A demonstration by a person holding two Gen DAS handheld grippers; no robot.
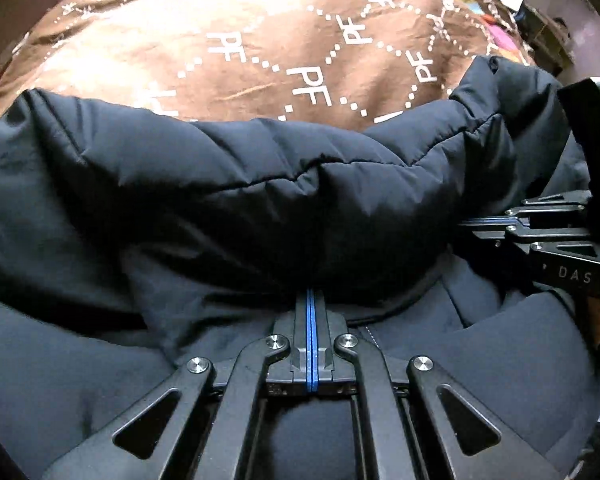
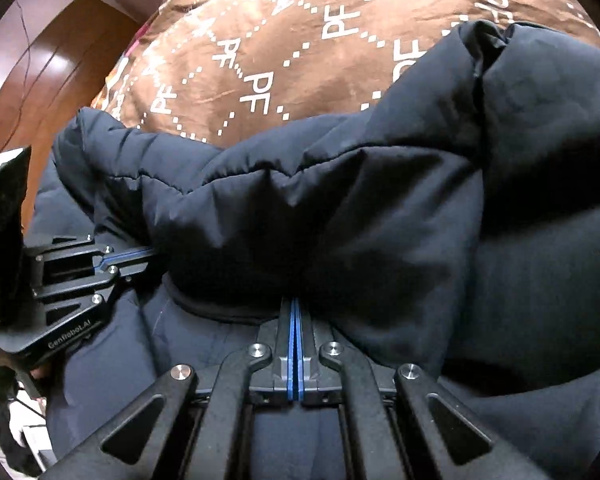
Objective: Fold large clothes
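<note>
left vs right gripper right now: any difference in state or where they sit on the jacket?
Little differs.
1. The left gripper pinches the dark puffer jacket toward its left side; the right gripper pinches it further right.
2. Seen from the side, the left gripper body reads "GenRobot.AI", the right one "DAS".
Shared: both have their jaws closed on the jacket's folded edge, fingertips buried in fabric, over the brown PF-patterned blanket.

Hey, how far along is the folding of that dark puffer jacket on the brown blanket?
Partly done: a padded section of the jacket already lies doubled over its lower part. In hand: the left tool and right tool are both clamped on that fold's edge. Left: laying it flat on the blanket and further folds.
</note>
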